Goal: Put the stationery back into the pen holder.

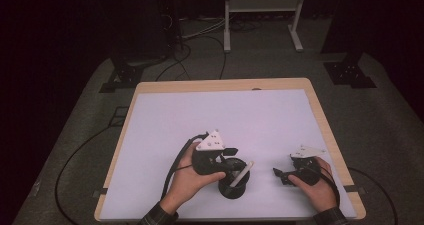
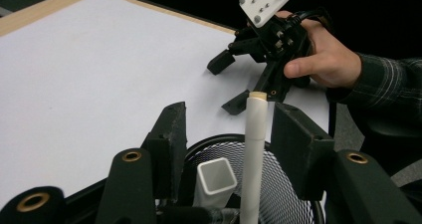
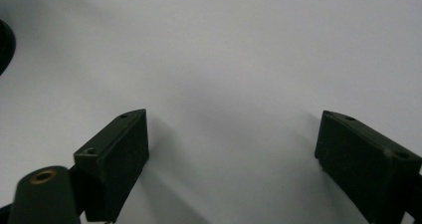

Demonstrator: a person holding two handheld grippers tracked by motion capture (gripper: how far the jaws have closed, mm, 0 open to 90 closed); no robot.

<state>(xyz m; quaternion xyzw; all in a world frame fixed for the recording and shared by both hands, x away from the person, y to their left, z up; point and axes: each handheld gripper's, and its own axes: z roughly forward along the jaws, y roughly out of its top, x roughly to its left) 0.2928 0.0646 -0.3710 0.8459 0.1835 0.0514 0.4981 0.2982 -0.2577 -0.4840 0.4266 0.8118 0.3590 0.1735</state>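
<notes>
Near front edge of table [image 1: 150,87], white marker [image 2: 254,154] leaning in black mesh cup [image 2: 291,184], standing between left tongs [image 2: 226,134] jaws, pads looking clear of it, so nothing gripped. Marker probably light, stiff, slick plastic; grabbing mid-barrel seems safest. Square white tube [image 2: 216,176] sitting in same cup. Right tongs [image 1: 283,175] resting wide open on table, gripping nothing.
</notes>
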